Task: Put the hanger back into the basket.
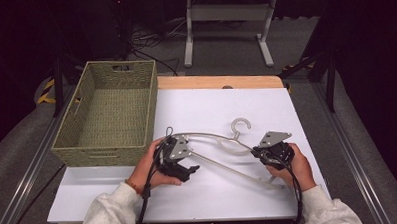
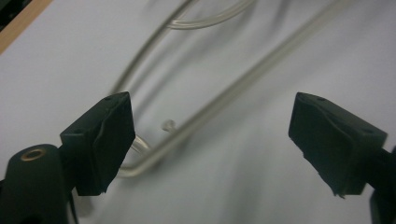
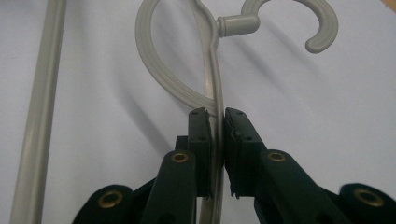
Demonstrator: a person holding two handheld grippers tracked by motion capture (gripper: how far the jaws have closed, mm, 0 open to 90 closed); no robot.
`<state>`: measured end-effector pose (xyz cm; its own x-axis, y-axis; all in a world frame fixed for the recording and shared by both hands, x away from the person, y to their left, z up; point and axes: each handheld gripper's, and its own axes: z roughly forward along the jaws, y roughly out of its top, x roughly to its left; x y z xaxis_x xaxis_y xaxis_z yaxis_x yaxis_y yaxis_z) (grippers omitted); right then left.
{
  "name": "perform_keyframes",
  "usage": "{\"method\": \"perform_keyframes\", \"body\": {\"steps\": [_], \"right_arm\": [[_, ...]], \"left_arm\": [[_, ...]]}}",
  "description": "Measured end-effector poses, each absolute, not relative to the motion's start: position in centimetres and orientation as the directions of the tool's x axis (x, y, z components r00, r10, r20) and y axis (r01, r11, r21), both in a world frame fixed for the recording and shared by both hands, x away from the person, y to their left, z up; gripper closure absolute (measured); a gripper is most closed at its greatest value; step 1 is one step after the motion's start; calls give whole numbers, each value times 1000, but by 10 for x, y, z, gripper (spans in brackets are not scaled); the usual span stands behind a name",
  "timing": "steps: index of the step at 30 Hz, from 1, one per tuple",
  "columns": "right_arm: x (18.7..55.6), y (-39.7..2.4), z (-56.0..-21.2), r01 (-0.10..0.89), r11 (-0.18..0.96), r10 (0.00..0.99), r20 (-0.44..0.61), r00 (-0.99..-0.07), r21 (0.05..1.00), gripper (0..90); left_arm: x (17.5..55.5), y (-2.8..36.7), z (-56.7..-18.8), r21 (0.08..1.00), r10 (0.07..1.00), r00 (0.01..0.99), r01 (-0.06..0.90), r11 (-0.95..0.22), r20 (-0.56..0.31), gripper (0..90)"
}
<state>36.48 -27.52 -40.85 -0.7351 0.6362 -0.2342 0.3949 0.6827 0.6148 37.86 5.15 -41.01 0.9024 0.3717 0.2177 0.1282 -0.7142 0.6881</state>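
The right tool [image 3: 216, 126] was clamped on the hanger's [image 1: 223, 156] upper arm, the thin clear-grey bar pinched edge-on between both pads just below the neck loop, with the hook [image 3: 312, 25] curling away ahead of the pads and off to one side. In the high view the hanger lay flat on the white surface [image 1: 221, 111], its long axis running slantwise from the left tool [image 1: 175, 155] down to the right tool [image 1: 273, 152], so each tool sat at one end of it. The left tool [image 2: 210, 140] stood with its pads wide apart and nothing between them; the bend where the hanger's end [image 2: 140, 161] turns back lay just ahead of and under its near pad, close but not pinched, the lower bar [image 2: 243, 84] running away from that pad on a diagonal. Judged from this, the left tool was the nearer one to the free end and would need to line its gap across that bar, not along it. The woven basket [image 1: 106, 112] sat empty just beyond the left tool, its near wall beside the hand. A wooden edge [image 1: 220, 81] showed behind the white sheet. Beyond it were grey carpet, a white table frame [image 1: 228, 26], cables and a dark room.
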Motion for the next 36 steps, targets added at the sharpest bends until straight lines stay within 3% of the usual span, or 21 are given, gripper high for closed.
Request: {"method": "perform_keyframes", "body": {"steps": [10,15,23,32,35,36], "right_arm": [[348,-270,-395,254,727,541,-306,-783,638,822],[344,-268,-392,230,728,528,-314,-789,646,822],[339,-262,-389,188,732,489,-312,-815,655,822],[339,-261,-390,180,738,478,-316,-820,650,821],[338,-261,-388,162,736,465,-317,-826,657,822],[337,-260,-388,158,740,461,-322,-827,654,822]], "left_arm": [[408,13,-411,592,364,883,128,-795,298,347],[413,4,-419,549,351,879,128,-826,323,421],[413,4,-420,546,313,892,92,-833,326,711],[413,2,-421,533,293,893,73,-843,342,725],[413,-2,-426,502,281,894,75,-862,349,642],[412,-2,-427,497,270,893,62,-866,360,702]]}}
